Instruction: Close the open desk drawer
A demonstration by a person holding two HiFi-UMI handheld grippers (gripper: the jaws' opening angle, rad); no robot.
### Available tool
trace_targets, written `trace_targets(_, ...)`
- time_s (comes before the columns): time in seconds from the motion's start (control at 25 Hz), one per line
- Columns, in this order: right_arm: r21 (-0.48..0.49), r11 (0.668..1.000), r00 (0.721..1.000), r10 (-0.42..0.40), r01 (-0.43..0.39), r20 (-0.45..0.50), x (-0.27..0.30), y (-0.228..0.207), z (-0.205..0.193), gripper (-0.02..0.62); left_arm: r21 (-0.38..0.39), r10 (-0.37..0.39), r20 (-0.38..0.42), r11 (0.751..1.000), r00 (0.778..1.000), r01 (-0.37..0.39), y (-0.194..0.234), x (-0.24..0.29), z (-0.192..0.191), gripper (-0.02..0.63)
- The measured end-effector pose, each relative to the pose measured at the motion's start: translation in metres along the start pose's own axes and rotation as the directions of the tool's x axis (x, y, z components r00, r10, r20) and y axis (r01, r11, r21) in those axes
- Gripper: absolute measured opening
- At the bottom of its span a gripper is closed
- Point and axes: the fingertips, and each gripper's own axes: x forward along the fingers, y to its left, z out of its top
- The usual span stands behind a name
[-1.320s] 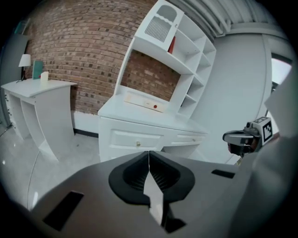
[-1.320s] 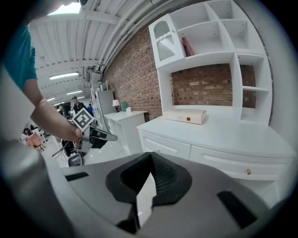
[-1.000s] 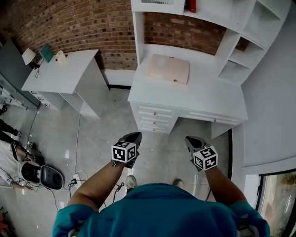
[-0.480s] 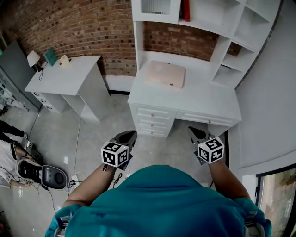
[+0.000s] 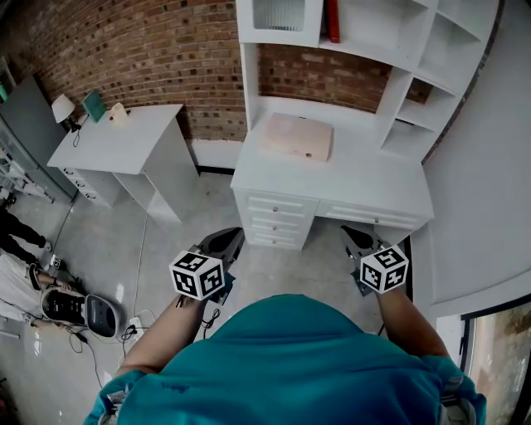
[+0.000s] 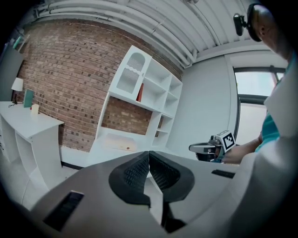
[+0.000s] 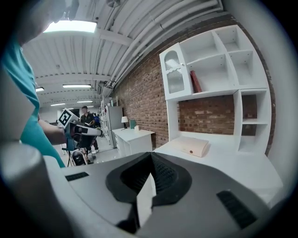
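Observation:
A white desk (image 5: 377,178) with a shelf unit stands against the brick wall. Under its top are a stack of three drawers (image 5: 275,217) and one wide drawer (image 5: 369,214). From above I cannot tell which front stands out. My left gripper (image 5: 230,240) hangs over the floor just short of the drawer stack, jaws shut and empty. My right gripper (image 5: 352,235) hangs just short of the wide drawer, also shut and empty. In the left gripper view the shut left gripper (image 6: 149,155) points at the desk (image 6: 118,139). The right gripper view shows the right gripper (image 7: 151,156) shut.
A beige case (image 5: 297,137) lies on the desk top, and a red book (image 5: 332,20) stands on a shelf. A second white desk (image 5: 116,139) with a lamp (image 5: 61,106) stands to the left. On the floor at far left are people (image 5: 12,241) and a grey device (image 5: 83,312).
Both grippers have drifted slightly apart, the left one to the left and the right one to the right and up. The desk sits a little nearer in the head view. Both stay shut.

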Motion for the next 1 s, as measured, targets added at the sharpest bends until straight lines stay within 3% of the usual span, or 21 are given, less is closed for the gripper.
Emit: trace_targets(1.0, -0.056, 0.998, 1.000, 0.002, -0.003, -0.027, 0.0048, -0.0041, 0.0051, 0.020, 0.006, -0.014, -0.005, 1.000, 1.000, 0.014, -0.0057, 0.0089, 0.0103, 0.014)
